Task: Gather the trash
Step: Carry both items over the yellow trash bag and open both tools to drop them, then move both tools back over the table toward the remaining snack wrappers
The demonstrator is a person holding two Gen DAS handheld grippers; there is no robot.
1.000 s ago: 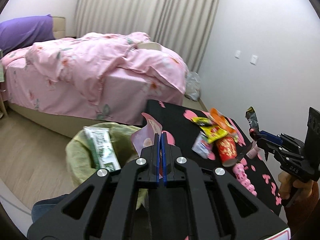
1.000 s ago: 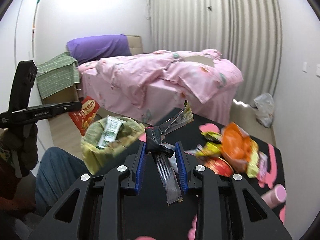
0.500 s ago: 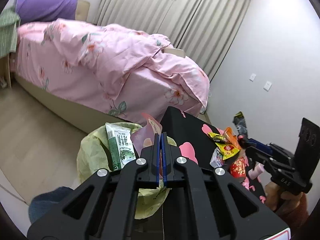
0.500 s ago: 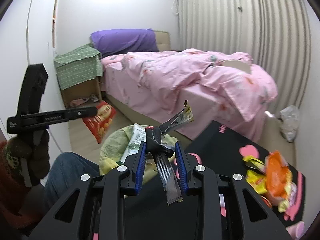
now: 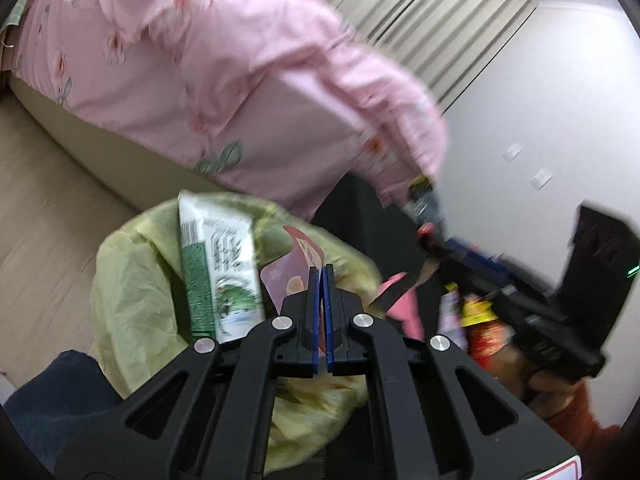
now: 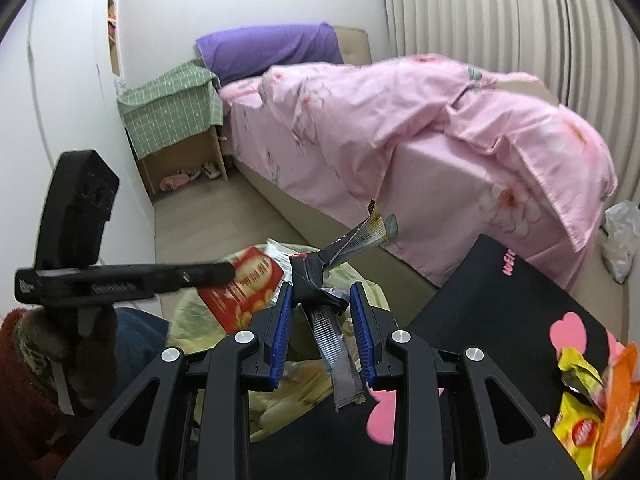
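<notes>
My left gripper (image 5: 321, 280) is shut on a red snack wrapper (image 5: 296, 272) over the yellow-green trash bag (image 5: 132, 292); the wrapper also shows in the right wrist view (image 6: 244, 288). A green and white packet (image 5: 218, 276) stands in the bag. My right gripper (image 6: 323, 300) is shut on a crumpled silver and black wrapper (image 6: 320, 280) near the bag's rim (image 6: 360, 280). More snack wrappers (image 6: 588, 412) lie on the black table (image 6: 500, 280).
A bed with a pink floral quilt (image 6: 400, 120) stands behind the bag and table. A green-covered bedside cabinet (image 6: 176, 120) stands at the left wall. A white plastic bag (image 6: 622, 232) lies on the floor by the curtains.
Both grippers have moved left toward the trash bag, each keeping its wrapper. The left view tilted down and blurred; the right gripper now sits at the bag's rim.
</notes>
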